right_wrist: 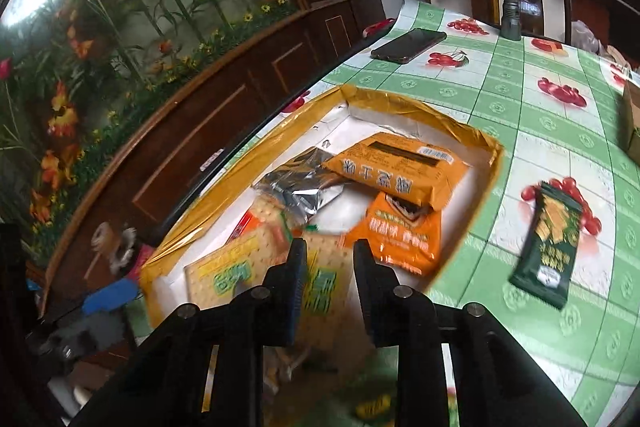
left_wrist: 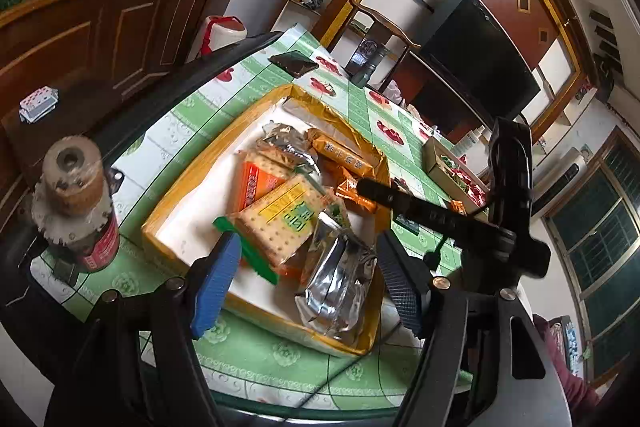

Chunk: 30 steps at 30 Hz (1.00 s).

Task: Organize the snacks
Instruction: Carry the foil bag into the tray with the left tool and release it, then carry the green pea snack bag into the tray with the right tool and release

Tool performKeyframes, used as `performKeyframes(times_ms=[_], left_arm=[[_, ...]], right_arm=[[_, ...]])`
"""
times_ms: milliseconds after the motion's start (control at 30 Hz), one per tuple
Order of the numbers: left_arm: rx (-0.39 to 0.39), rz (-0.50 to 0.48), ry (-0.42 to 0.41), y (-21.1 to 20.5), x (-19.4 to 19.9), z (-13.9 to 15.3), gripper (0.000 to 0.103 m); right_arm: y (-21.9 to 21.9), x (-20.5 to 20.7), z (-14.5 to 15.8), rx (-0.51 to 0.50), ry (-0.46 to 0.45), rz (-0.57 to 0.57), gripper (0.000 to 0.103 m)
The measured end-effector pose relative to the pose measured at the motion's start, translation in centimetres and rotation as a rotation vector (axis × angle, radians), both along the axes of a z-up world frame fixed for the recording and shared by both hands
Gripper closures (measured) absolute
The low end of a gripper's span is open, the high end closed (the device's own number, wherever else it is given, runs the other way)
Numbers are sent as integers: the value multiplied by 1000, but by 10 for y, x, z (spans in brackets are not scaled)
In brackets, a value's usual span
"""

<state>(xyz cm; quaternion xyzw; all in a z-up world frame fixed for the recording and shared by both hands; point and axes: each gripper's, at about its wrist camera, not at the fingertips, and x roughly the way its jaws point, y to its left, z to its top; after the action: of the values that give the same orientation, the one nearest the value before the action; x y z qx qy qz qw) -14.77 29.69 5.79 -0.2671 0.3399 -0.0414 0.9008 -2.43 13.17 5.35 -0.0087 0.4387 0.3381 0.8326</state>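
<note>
Snacks: most of them already sit in the yellow-rimmed box (left_wrist: 192, 187) on the green tablecloth (right_wrist: 500, 95), a loose heap, not yet tidy.
Top of the pile: I see the cracker pack (left_wrist: 284, 219) with green lettering lying across an orange pack (left_wrist: 256, 183), with a silver foil bag (left_wrist: 336, 287) at the near corner.
Far end: the long orange bar pack (right_wrist: 396, 167) rests on the orange pouch (right_wrist: 400, 239), and a second foil bag (right_wrist: 300, 187) lies just beside them.
Still out: one dark green packet (right_wrist: 548, 247) is alone on the cloth, well apart from the box rim. I judge that is the main job left here.
Other stock: a brown carton (left_wrist: 452, 163) further along the table holds more red wrappers; whether those belong in this job I cannot tell.
Left gripper (left_wrist: 308, 279): jaws wide apart over the near end of the box, holding nothing.
Right gripper (right_wrist: 330, 275): jaws parted a moderate way, empty, hanging over the cracker pack; the view is motion-blurred.
Progress: well along, I reckon, with the stray packet next.
</note>
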Motion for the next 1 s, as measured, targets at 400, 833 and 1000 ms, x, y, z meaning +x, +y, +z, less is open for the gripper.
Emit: performKeyframes(times_ms=[400,833,1000], left_arm=[[-31,-63,20,-11,11,-15,31],[-18,-99,41,-32,8,-13,31],[-40,-116,53,-34,11,-19,31]], right_arm=[[-77,-50,-24,-217,-37,34,24],[-63,-67,-45,-225,-84,69,50],[-79,-63,-40,-164,-47,25,54]])
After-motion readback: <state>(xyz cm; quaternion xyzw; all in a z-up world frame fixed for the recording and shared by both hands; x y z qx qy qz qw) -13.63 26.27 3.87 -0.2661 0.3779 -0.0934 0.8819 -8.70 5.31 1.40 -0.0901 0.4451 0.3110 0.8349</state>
